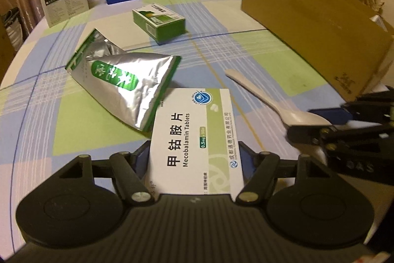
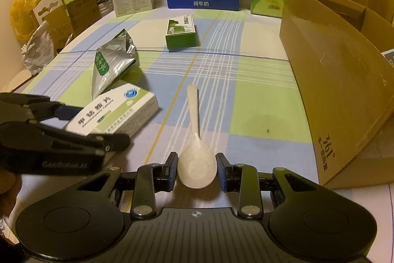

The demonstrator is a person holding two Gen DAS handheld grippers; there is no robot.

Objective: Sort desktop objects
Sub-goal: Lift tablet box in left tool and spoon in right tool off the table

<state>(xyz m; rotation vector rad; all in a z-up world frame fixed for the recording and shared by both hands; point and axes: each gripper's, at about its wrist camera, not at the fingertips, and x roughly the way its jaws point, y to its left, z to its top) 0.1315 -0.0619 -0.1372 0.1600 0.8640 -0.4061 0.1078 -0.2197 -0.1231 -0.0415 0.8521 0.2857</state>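
Between the fingers of each gripper something is already lined up: the pill box is straddled by the left gripper, and the spoon bowl sits between the pads of the right gripper. Right one is clearly spread, small gaps are seen on both sides of the bowl, so nothing's pinched yet. Left one looks pressed against the box sides, but whether it's actually clamped can't be told for sure from these views. Both items are flat on the tablecloth, box corner tucked under the foil pouch. For a clean grab, the spoon should be squeezed at the widest part of the bowl, kept centred so it doesn't squirt out forward, probably a slippery rounded shape. Box is best lifted straight up so the pouch isn't dragged along. Further back a green box is left on the cloth, and the cardboard box on the right is presumably where stuff gets dropped.
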